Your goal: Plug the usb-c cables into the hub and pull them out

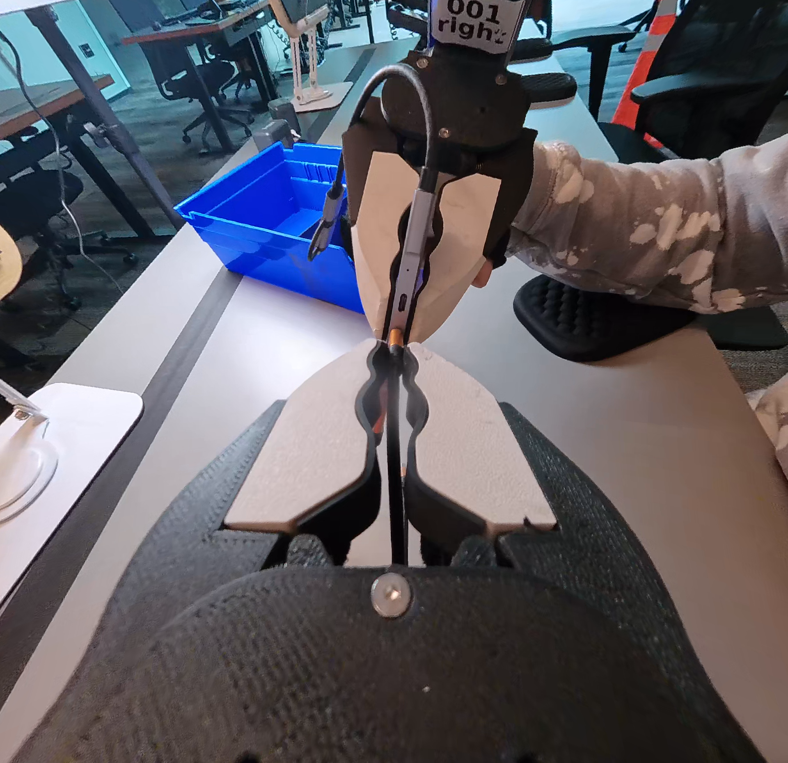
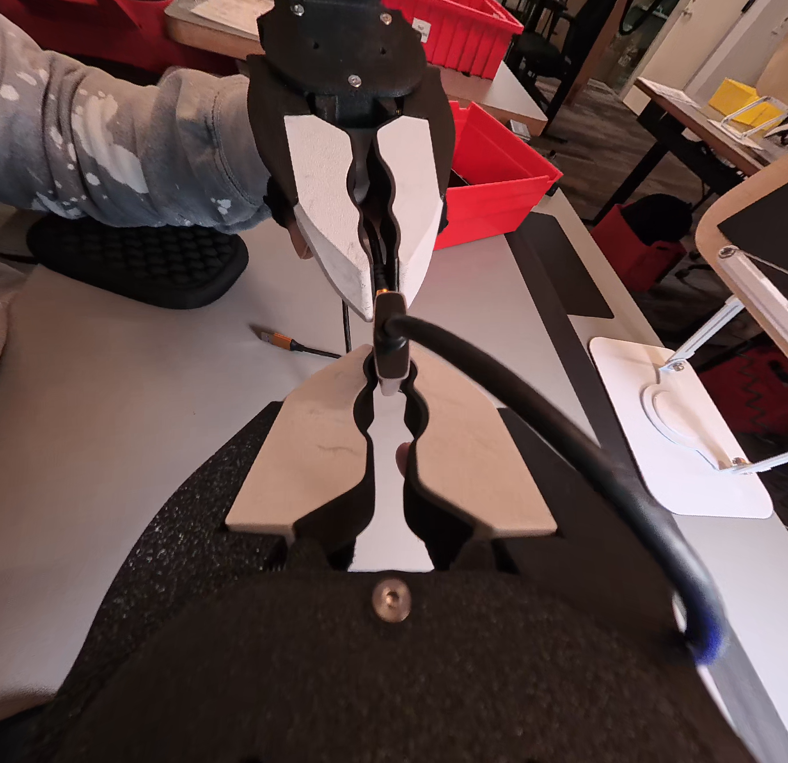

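Note:
In the left wrist view my left gripper [image 1: 393, 349] is shut on a black usb-c cable [image 1: 395, 465]. Its orange-collared plug [image 1: 394, 337] sticks out at the fingertips. The right gripper [image 1: 398, 331] faces it tip to tip, shut on the slim grey hub [image 1: 411, 256]. The orange collar sits against the hub's end; the plug's metal tip is hidden. In the right wrist view my right gripper [image 2: 389, 357] clamps the hub [image 2: 389, 350], and the left gripper [image 2: 386, 303] holds the plug [image 2: 382, 291] against it. The hub's own cable [image 2: 533, 401] curves off right.
A blue bin [image 1: 264, 231] stands behind the grippers, with the hub's lead plug [image 1: 329, 214] hanging over it. A black ribbed pad [image 1: 597, 316] lies under a sleeve. An orange plug [image 2: 277, 339] lies on the table. A red bin [image 2: 490, 188] and a white stand base [image 2: 673, 427] are on the right. My left and right fingertips are right by each other.

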